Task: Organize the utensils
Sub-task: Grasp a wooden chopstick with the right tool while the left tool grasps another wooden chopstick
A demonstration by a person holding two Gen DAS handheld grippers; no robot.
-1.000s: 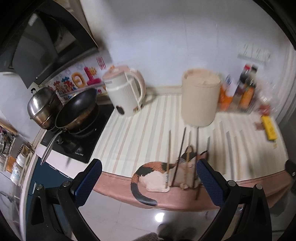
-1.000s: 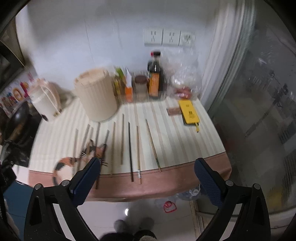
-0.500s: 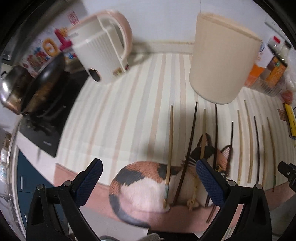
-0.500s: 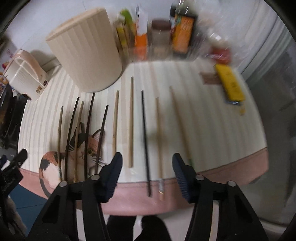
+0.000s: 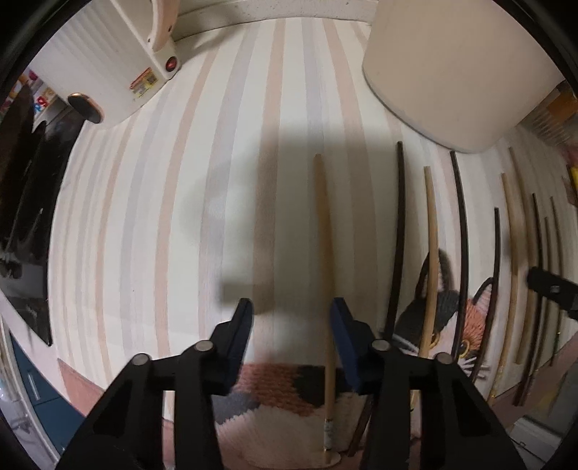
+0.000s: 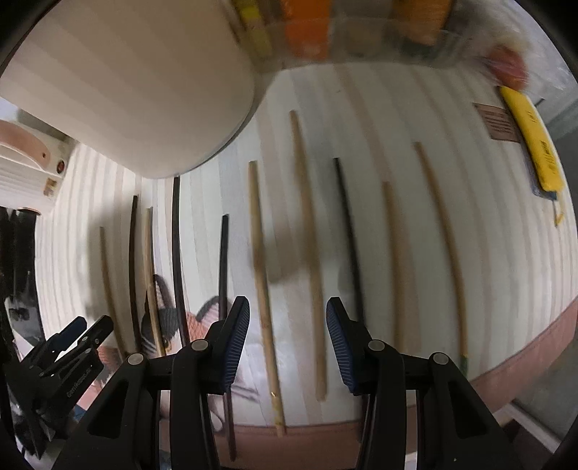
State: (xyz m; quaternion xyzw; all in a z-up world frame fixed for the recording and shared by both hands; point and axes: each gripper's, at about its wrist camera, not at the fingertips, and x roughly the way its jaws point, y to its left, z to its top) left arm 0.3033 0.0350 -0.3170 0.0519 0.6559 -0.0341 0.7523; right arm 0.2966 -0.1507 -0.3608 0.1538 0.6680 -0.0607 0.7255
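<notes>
Several chopsticks, some light wood and some dark, lie side by side on a striped cloth. In the left wrist view my left gripper (image 5: 290,323) is open and empty, low over the cloth, with the leftmost light chopstick (image 5: 323,246) running just inside its right finger. In the right wrist view my right gripper (image 6: 287,325) is open and empty above two light chopsticks (image 6: 262,260), (image 6: 309,231). A cream ribbed holder (image 5: 455,68) stands behind the row; it also shows in the right wrist view (image 6: 137,83).
A white and pink kettle (image 5: 108,58) stands at the back left. A black stove (image 5: 21,202) lies at the left. A cat picture (image 5: 444,303) is on the cloth. Bottles (image 6: 307,32) and a yellow object (image 6: 534,144) sit at the back right. The table edge (image 6: 505,368) is near.
Both grippers have dropped from well above the table to close over the chopsticks. Both sets of jaws have narrowed from wide open to partly open.
</notes>
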